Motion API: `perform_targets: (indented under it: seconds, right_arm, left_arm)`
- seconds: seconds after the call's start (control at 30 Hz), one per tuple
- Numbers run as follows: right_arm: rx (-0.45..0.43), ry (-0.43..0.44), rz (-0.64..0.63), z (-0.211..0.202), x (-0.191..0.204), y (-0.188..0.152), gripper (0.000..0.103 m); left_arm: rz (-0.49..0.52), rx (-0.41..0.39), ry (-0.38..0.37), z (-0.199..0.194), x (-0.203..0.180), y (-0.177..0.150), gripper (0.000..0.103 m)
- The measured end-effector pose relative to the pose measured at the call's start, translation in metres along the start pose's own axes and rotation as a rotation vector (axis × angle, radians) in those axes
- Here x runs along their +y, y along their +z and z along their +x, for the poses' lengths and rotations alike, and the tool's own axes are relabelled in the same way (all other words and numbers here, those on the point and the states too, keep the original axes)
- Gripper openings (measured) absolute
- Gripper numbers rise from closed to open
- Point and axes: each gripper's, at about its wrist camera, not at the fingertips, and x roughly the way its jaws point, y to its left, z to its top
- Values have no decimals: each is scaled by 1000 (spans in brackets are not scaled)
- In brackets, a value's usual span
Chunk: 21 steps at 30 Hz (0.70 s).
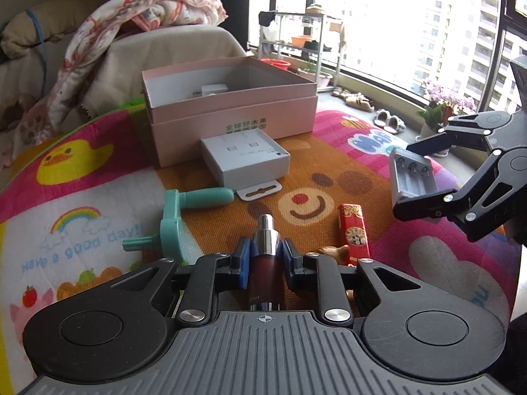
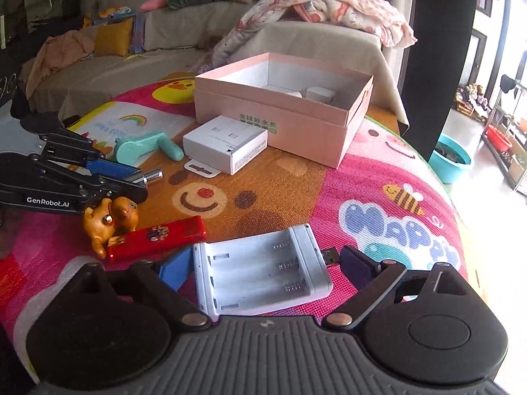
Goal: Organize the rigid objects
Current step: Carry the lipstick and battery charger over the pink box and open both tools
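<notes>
Bright cartoon play mat (image 1: 98,197) covers the surface under both my claws, with a sofa and a tall window behind it.

From the left wrist camera I see my left claw (image 1: 265,258) narrowed on a dark red cylinder with a chrome tip (image 1: 265,240), its blue pads pressing both sides. Ahead sits an open pink box (image 1: 230,108), and a small white box (image 1: 245,161) touches its front wall. A teal handle tool (image 1: 174,217) lies to the left of the claw, a red lighter (image 1: 354,233) to the right. Farther right my right claw (image 1: 408,177) straddles the white battery holder (image 1: 411,177).

From the right wrist camera the right claw (image 2: 266,263) stands wide, and the battery holder (image 2: 263,273) lies flat on the mat between the fingers, its USB plug pointing toward the right finger. I cannot tell whether the pads touch it. To the left lie the red lighter (image 2: 158,237) and a wooden figurine (image 2: 108,220) touching its end. The left claw (image 2: 131,177) shows at the left edge with the chrome tip (image 2: 153,175) sticking out. The pink box (image 2: 283,115) holds small white items.
</notes>
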Motion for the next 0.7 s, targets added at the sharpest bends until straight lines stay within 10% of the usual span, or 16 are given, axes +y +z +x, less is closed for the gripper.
perform_targets:
  seconds: [0.2, 0.43, 0.7]
  right_arm:
    - [-88, -26, -2, -27, 2, 15, 94]
    - [-321, -110, 14, -62, -15, 88, 94]
    - [-328, -158, 47, 7, -29, 183, 94]
  left_arm:
    - [4, -120, -20, -34, 3, 30, 24]
    - [32, -385, 23, -67, 30, 144, 24]
    - [-72, -362, 36, 16, 86, 226, 24]
